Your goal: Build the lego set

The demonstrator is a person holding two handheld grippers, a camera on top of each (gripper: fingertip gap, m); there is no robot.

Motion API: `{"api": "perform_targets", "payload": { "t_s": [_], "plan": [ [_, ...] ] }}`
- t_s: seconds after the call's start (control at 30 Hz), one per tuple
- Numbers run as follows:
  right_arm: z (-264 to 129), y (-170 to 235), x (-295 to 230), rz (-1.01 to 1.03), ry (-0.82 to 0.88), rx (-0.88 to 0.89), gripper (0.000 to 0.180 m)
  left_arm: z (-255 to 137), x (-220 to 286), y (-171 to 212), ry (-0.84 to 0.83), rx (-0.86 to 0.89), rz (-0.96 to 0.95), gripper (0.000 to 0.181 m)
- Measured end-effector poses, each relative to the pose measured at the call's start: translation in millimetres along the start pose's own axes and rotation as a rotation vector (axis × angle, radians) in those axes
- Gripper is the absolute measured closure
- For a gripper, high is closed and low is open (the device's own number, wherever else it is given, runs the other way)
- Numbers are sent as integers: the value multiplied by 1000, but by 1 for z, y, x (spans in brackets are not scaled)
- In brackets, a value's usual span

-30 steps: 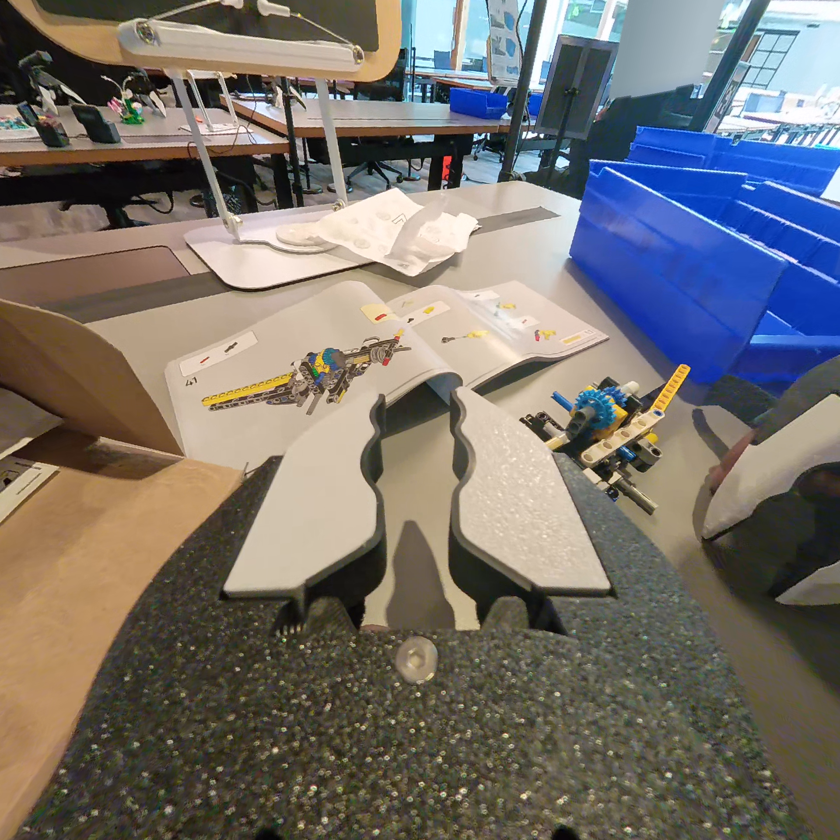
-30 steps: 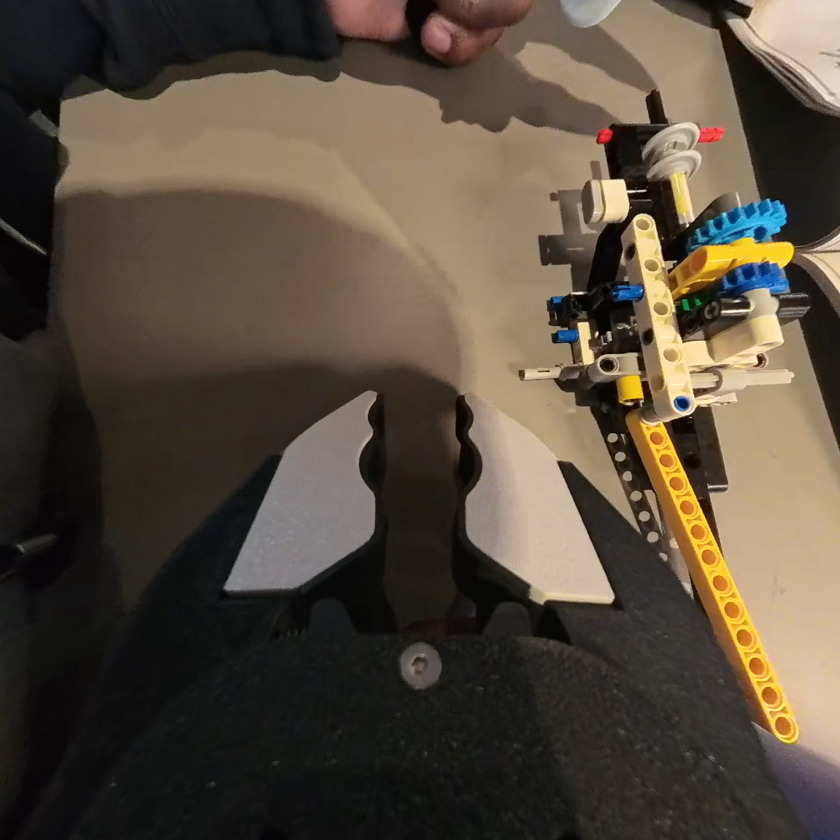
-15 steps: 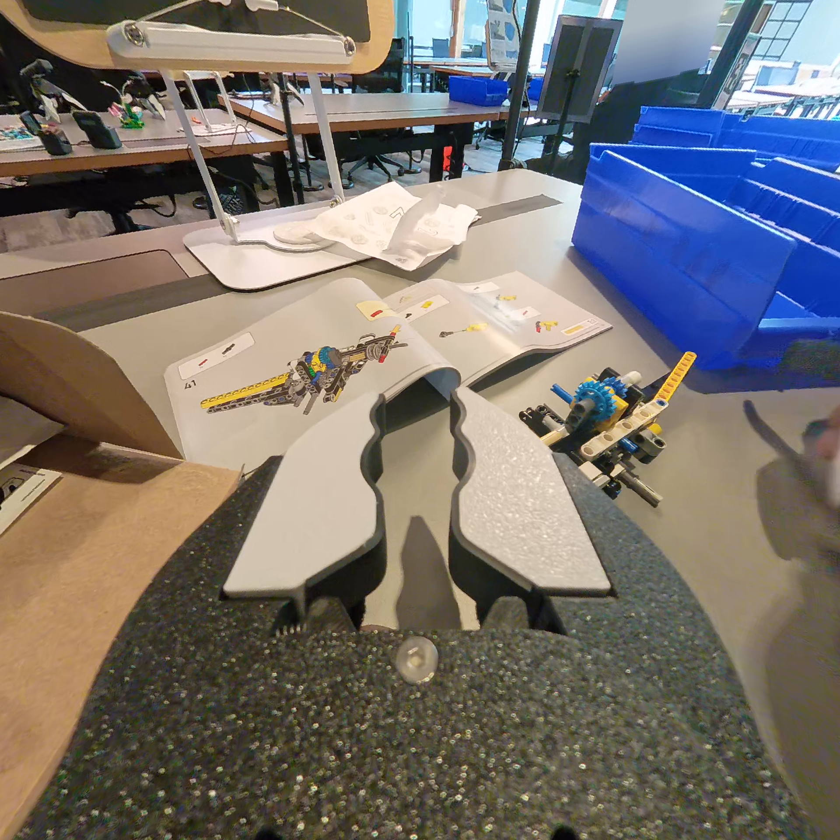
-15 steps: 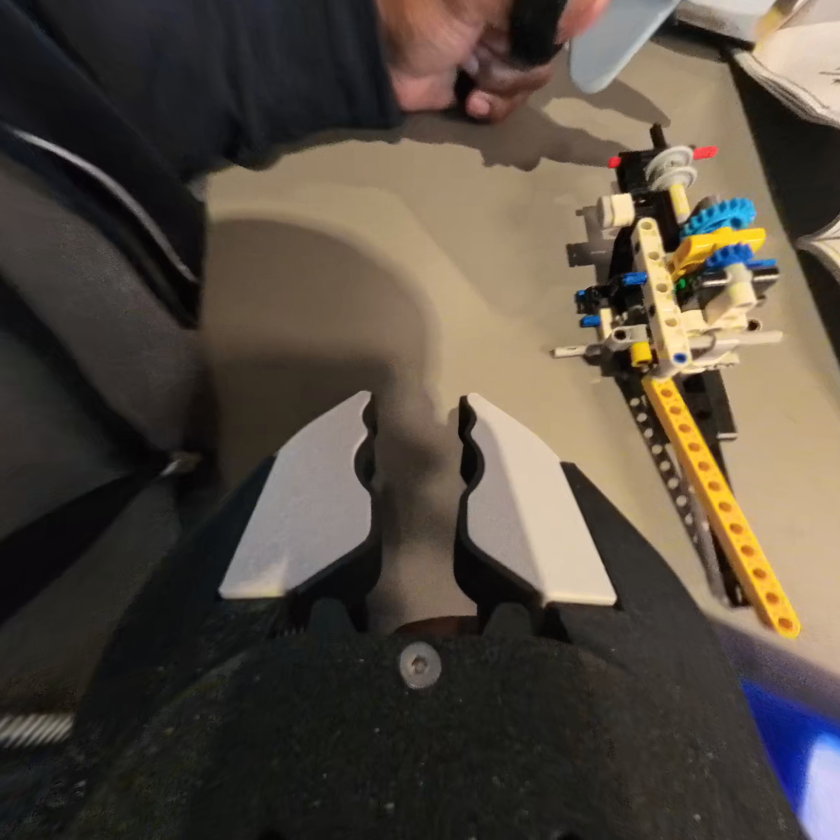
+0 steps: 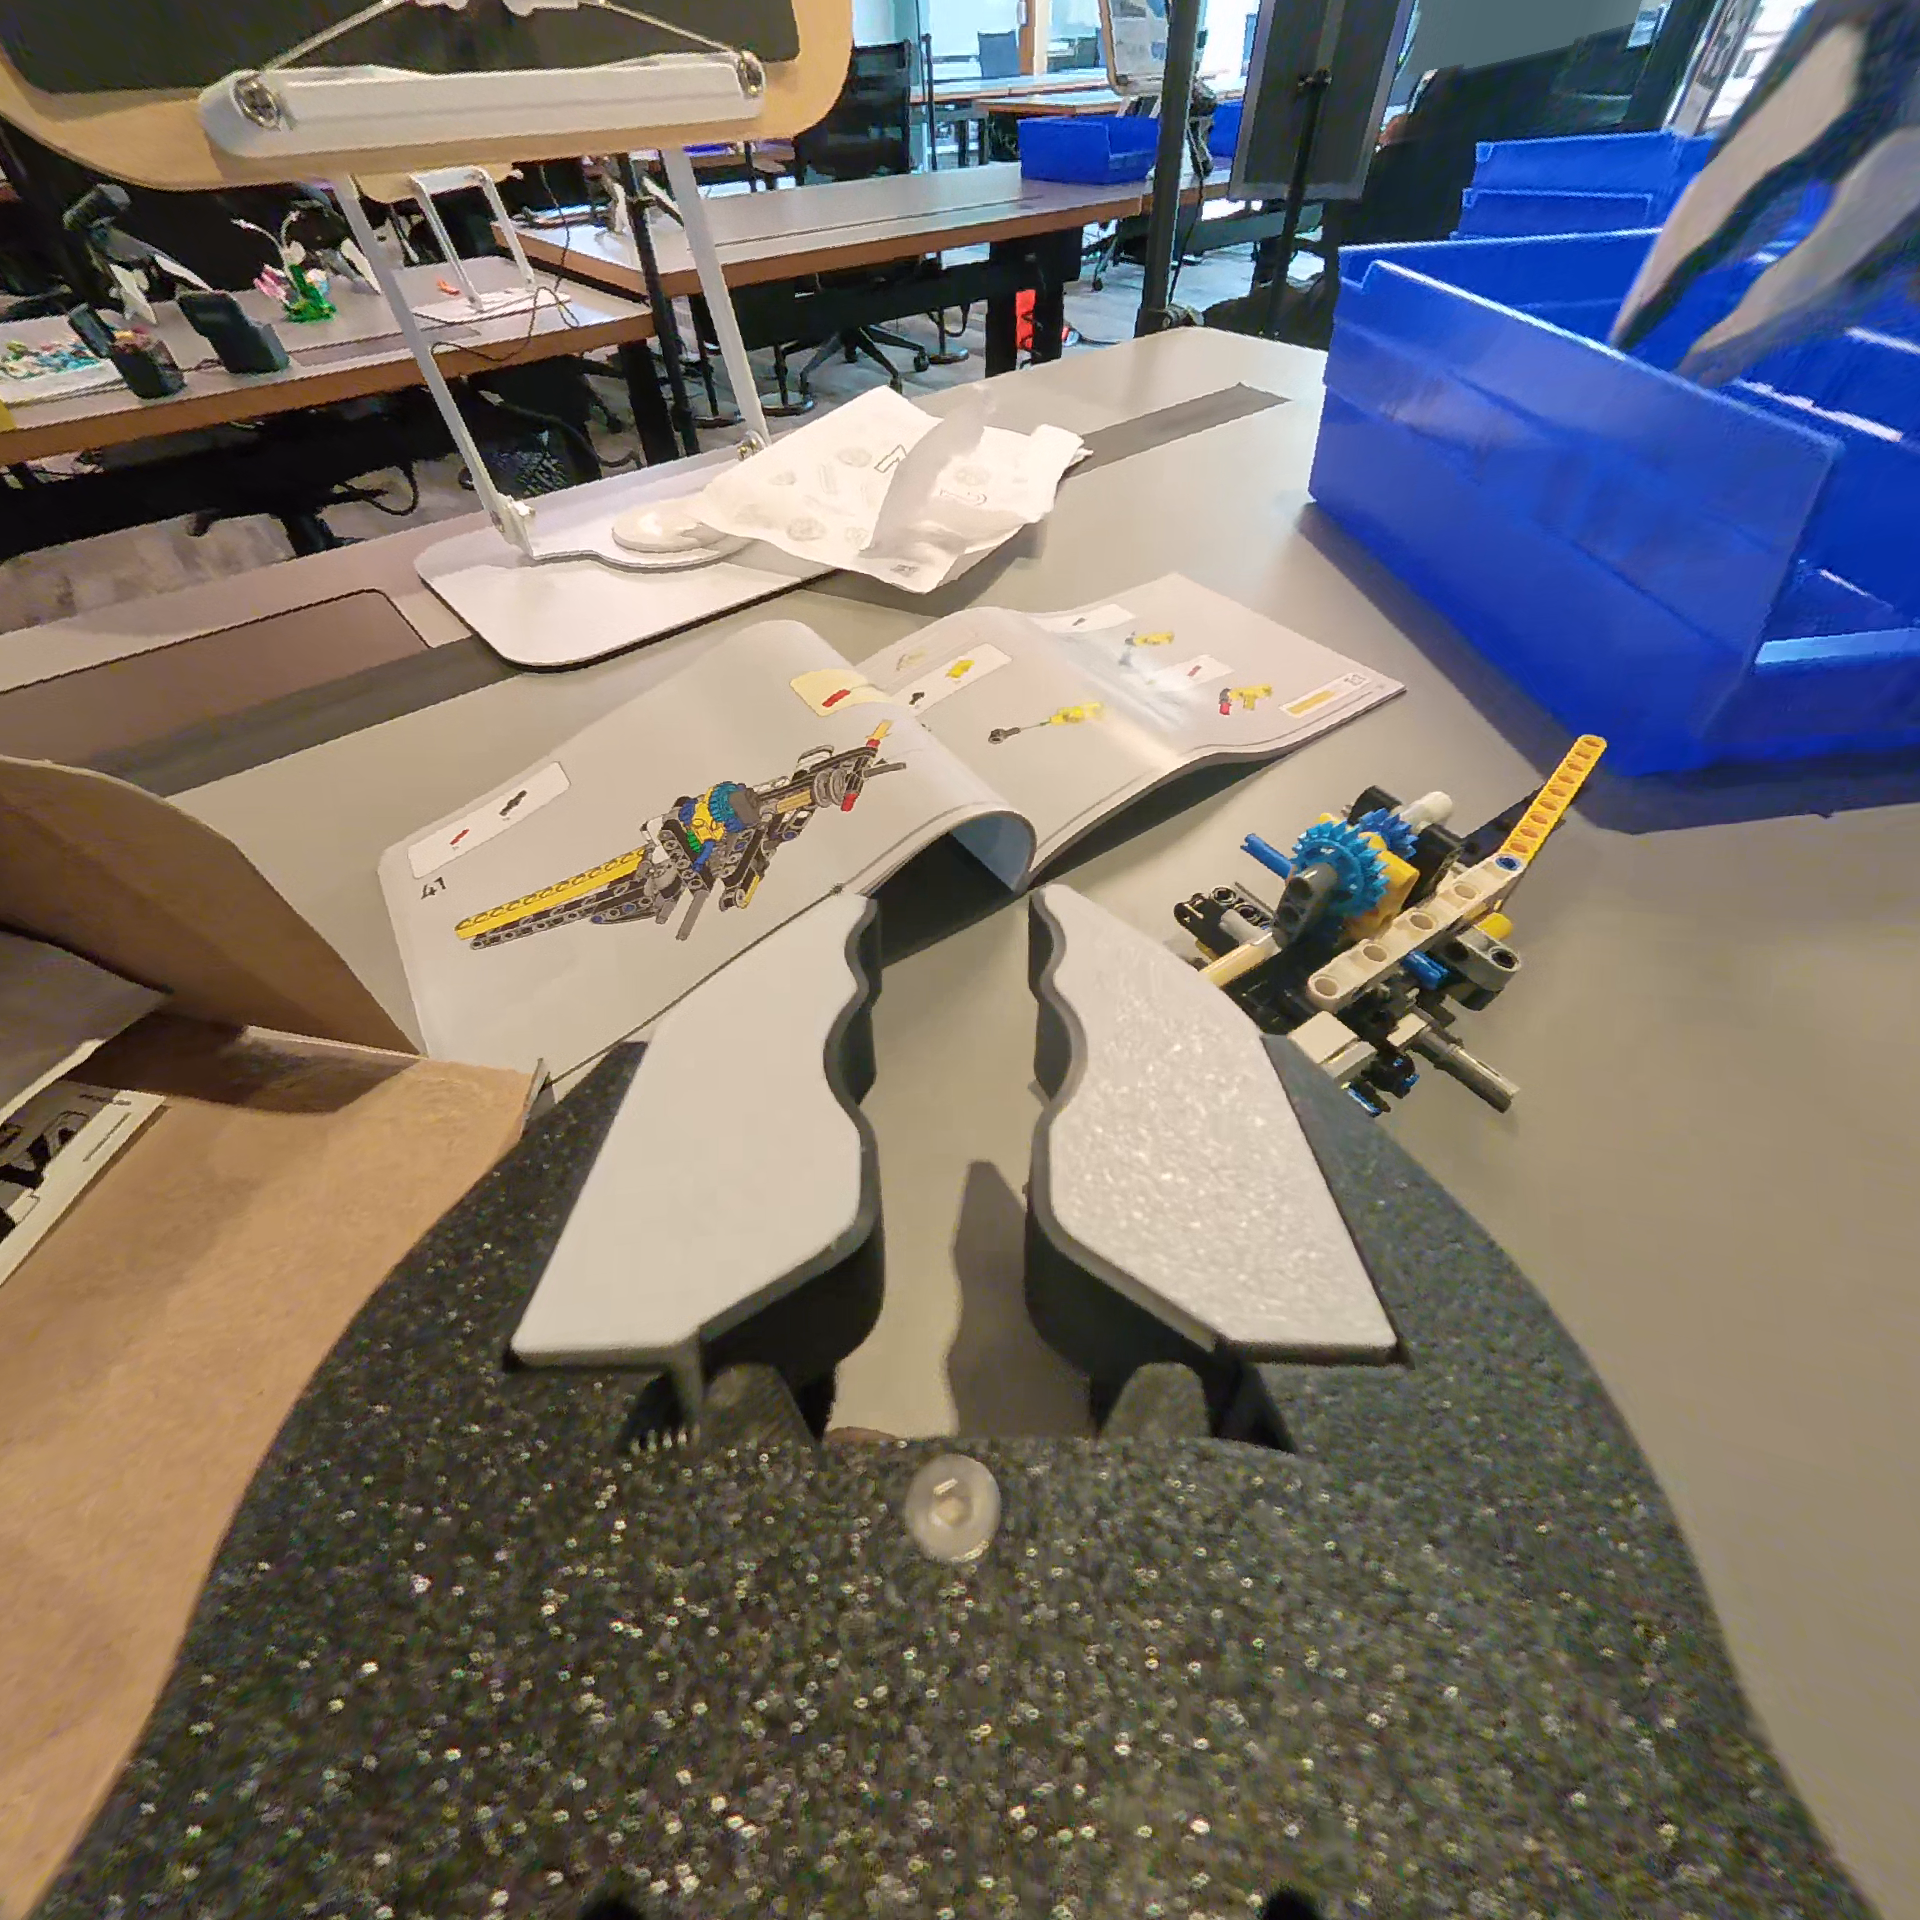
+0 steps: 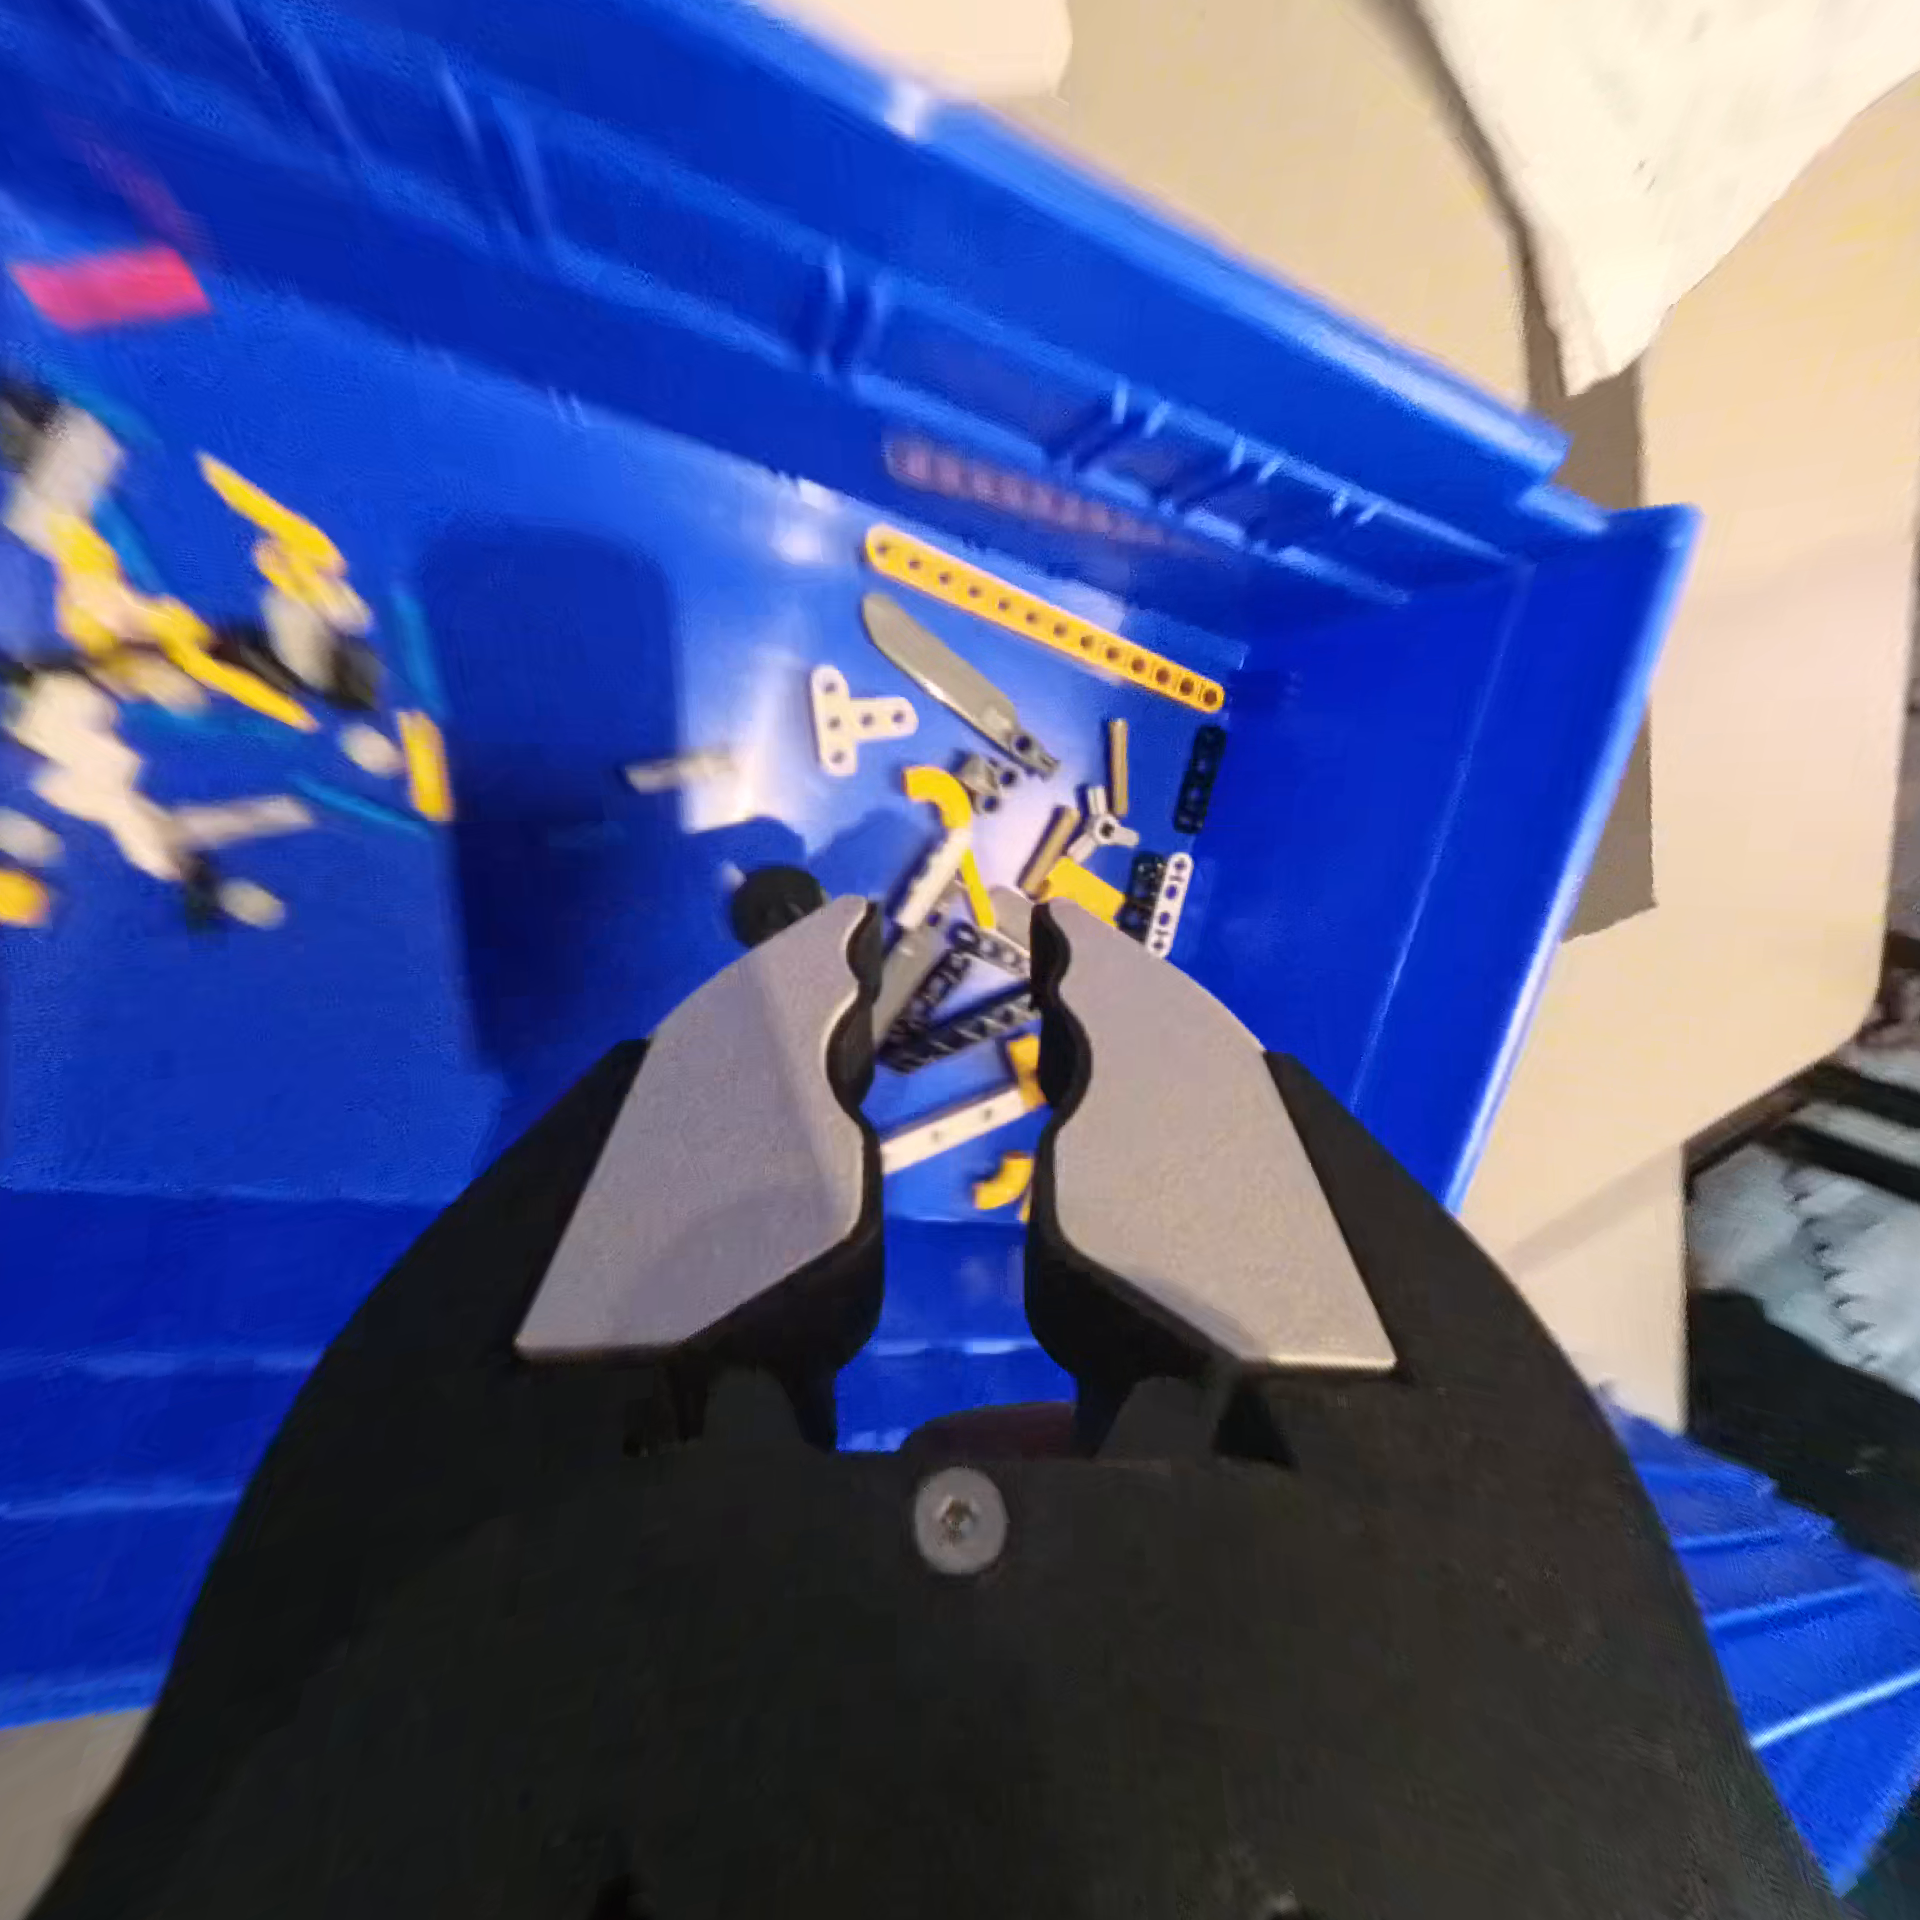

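The part-built lego model (image 5: 1382,914), with a blue gear, white beams and a long yellow beam, lies on the grey table right of my left gripper (image 5: 954,914). That gripper is open and empty, low over the table by the open instruction booklet (image 5: 831,790). My right gripper (image 6: 954,920) is open and empty above a blue bin (image 6: 1475,831) of loose lego pieces (image 6: 997,831). A long yellow beam (image 6: 1039,623) and a grey blade piece (image 6: 945,675) lie in the bin. The right gripper also shows blurred at the top right of the left wrist view (image 5: 1787,177).
Blue bins (image 5: 1579,520) line the right side of the table. A cardboard box (image 5: 156,1195) stands at my left. A white lamp base (image 5: 582,592) and crumpled paper bags (image 5: 904,499) lie beyond the booklet. The right wrist view is motion-blurred at its left. My right fingertips sit around 40 centimeters from my left ones. From my right tips it is roughly 8 centimeters to the grey blade piece (image 6: 945,675); from my left, 40 centimeters.
My right gripper has swung away from the table beside the model and now points down into the blue bin. The left gripper has barely moved.
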State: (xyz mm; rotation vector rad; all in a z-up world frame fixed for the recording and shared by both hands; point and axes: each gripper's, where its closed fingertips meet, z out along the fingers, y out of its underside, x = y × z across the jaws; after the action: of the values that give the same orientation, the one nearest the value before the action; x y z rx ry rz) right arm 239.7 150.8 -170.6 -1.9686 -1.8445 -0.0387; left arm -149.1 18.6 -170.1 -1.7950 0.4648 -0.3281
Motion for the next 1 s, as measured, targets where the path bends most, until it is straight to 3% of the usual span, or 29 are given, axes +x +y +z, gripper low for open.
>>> {"api": "perform_targets", "payload": {
  "t_s": [0.1,0.23,0.57,1.0],
  "plan": [
    [34,26,25,-73,-47,-150,151,0,-1,0,-3,4,-3,154],
    [61,39,36,-78,-104,-214,155,-1,-1,0,-2,4,-10,154],
    [74,39,34,-65,-156,-245,168,0,-2,1,10,-5,-27,154],
    [74,39,32,60,-163,-254,171,0,0,1,7,-6,-7,154]
  ]
}}
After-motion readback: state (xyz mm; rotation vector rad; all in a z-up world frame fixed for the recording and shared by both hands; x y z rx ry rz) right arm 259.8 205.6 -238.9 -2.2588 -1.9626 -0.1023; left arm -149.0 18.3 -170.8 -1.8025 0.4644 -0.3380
